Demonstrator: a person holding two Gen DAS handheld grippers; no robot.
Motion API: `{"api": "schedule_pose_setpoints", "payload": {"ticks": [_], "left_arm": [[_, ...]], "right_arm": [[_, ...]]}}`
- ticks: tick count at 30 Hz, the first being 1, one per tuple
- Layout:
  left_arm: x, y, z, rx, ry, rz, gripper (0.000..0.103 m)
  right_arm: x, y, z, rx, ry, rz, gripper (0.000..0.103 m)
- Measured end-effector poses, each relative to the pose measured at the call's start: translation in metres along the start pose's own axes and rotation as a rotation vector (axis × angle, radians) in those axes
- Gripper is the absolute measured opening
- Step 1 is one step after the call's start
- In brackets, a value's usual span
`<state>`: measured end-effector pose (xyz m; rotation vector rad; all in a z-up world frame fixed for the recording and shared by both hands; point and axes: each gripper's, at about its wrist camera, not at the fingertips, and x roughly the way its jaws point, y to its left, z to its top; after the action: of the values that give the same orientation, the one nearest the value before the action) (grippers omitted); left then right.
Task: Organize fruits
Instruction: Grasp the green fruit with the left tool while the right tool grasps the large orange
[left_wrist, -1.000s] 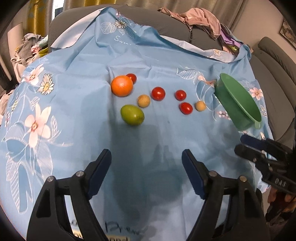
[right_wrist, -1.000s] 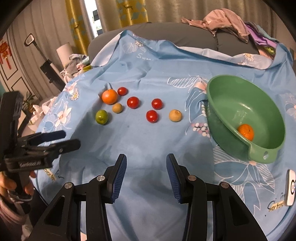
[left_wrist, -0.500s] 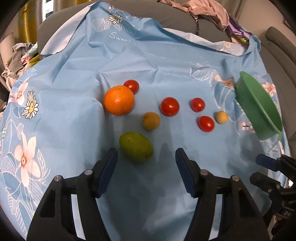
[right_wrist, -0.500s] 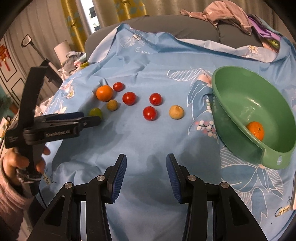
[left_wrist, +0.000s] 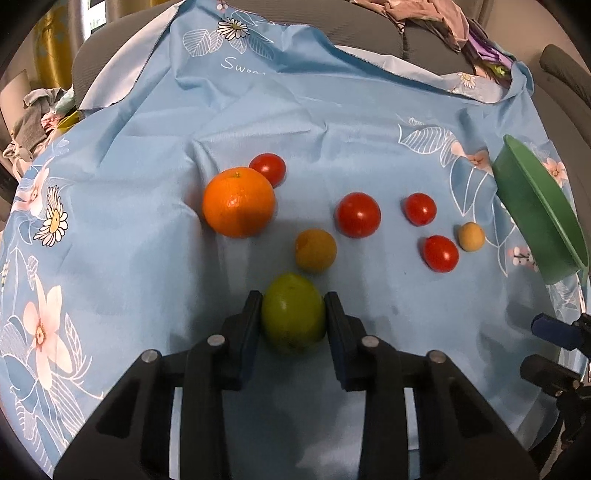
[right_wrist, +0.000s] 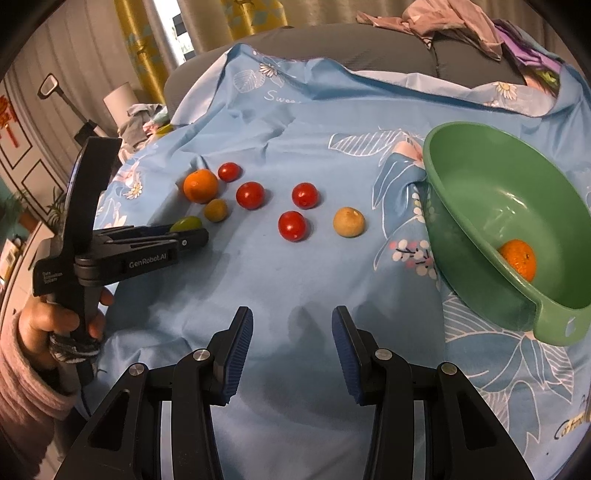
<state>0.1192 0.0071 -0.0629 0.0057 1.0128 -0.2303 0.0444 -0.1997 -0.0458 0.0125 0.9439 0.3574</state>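
Altogether: four tomatoes (left_wrist: 357, 214), two oranges (right_wrist: 200, 185), one bowl (right_wrist: 480, 236).

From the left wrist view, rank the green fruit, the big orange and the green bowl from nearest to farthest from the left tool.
1. Green fruit: between the left tool's pads, which have just closed on it.
2. Big orange: beyond it, up and left on the cloth.
3. Green bowl: far right edge, farthest.
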Motion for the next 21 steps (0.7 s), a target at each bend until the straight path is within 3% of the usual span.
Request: {"api": "schedule_pose_setpoints", "payload": {"ticks": [5,11,16,21], "left_arm": [[-0.01,0.005,-0.001,-0.017,-0.011,-0.035,0.033],[-0.051,0.019,-0.01,-0.049,-0.096,-0.063,0.033],[-0.067,0.038,-0.017,-0.089,-0.124,-0.054,0.033],[-0.074,0.055,-0.022,-0.13,-0.138,-0.046,0.033]], "right_arm": [[0.002,0.003,0.005,-0.018,-0.001,0.003,0.045],[0.007,0.019,0.028,-0.045,-0.038,0.069,0.045],[0.029,0.049,0.05,-0.101,-0.061,0.159,0.045],[0.062,0.075,0.076,-0.144,-0.062,0.183,0.045]]}}
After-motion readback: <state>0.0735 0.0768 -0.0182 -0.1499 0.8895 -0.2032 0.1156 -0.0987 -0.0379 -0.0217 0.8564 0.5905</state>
